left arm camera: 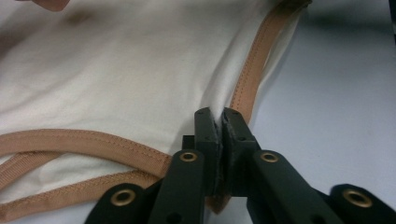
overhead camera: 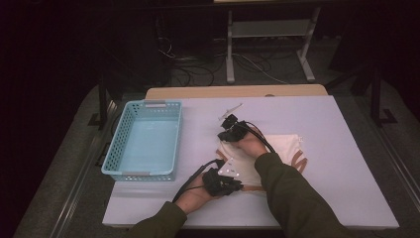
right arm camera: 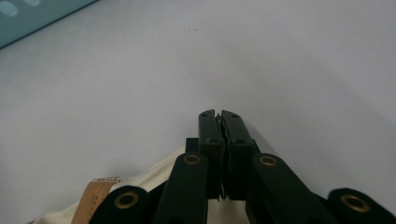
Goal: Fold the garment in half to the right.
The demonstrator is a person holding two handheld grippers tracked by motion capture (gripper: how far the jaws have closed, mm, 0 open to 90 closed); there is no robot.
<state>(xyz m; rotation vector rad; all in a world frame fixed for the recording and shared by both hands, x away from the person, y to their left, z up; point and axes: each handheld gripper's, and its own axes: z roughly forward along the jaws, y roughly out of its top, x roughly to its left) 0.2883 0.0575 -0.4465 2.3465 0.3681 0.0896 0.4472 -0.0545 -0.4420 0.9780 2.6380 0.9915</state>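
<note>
I count one cream garment with tan trim (overhead camera: pixel 277 148) on the table (overhead camera: pixel 346 163), and I see just one table of that kind, white-topped. One light-blue perforated basket (overhead camera: pixel 146 139) sits on it. I count two grippers in my hands: the left gripper (overhead camera: pixel 236 186) and the right gripper (overhead camera: pixel 224 133). Each has two black jaws, so four jaws in all. Two forearms in dark green sleeves come in from below. Behind the table I count one grey metal stand (overhead camera: pixel 270 29).
</note>
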